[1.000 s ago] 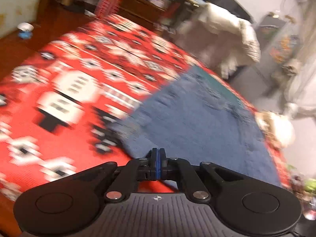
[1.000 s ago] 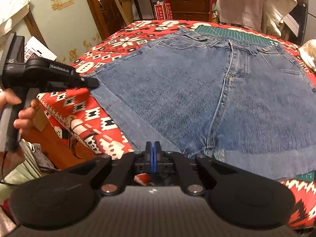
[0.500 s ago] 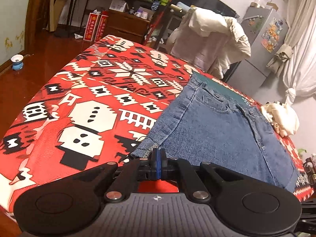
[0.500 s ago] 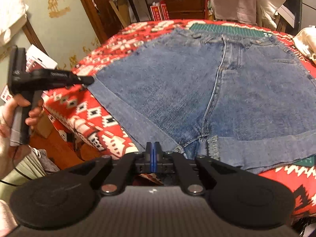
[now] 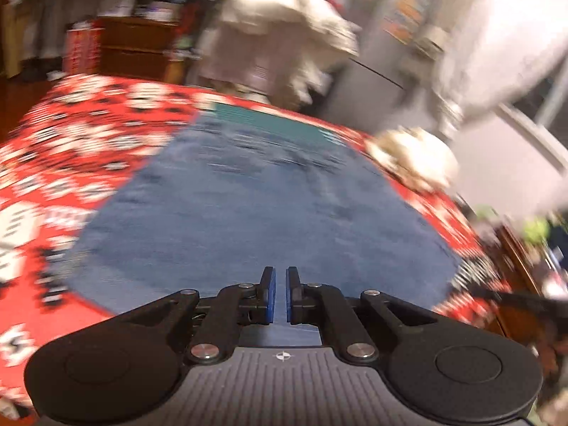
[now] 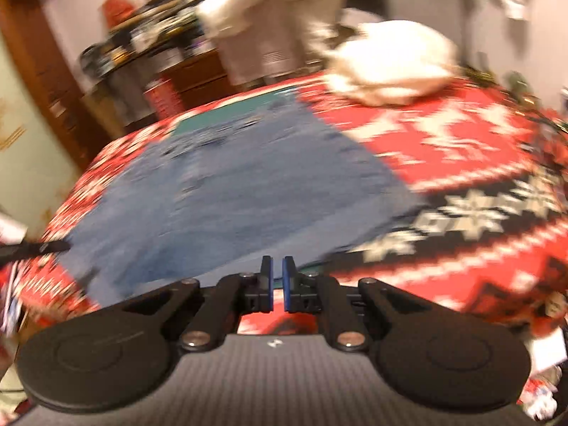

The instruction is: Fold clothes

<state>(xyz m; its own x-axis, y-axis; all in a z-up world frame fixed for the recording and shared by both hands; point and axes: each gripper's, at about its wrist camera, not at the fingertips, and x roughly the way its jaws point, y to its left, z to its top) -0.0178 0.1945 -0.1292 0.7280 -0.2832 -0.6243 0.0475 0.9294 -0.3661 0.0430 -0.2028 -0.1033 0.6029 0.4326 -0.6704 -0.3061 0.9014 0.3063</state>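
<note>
Blue denim shorts (image 5: 266, 195) lie spread flat on the red patterned tablecloth (image 5: 71, 135); both views are motion-blurred. My left gripper (image 5: 280, 272) hovers over the near hem of the shorts, open by a narrow gap with nothing between its blue pads. My right gripper (image 6: 278, 262) is at the near edge of the shorts (image 6: 230, 206), close to their right corner, also open by a narrow gap and empty. The left gripper's dark tip (image 6: 39, 247) shows at the left edge of the right wrist view.
A white bundle of cloth (image 6: 390, 64) sits on the tablecloth (image 6: 461, 149) beyond the shorts' right side. A green mat (image 5: 255, 117) peeks out under the waistband. A pale jacket (image 5: 277, 35) hangs behind the table, with cluttered shelves and a fridge beyond.
Both grippers went from shut to slightly open. The left one swung right, from the shorts' left hem corner to over their near hem. The right one swung toward the right corner.
</note>
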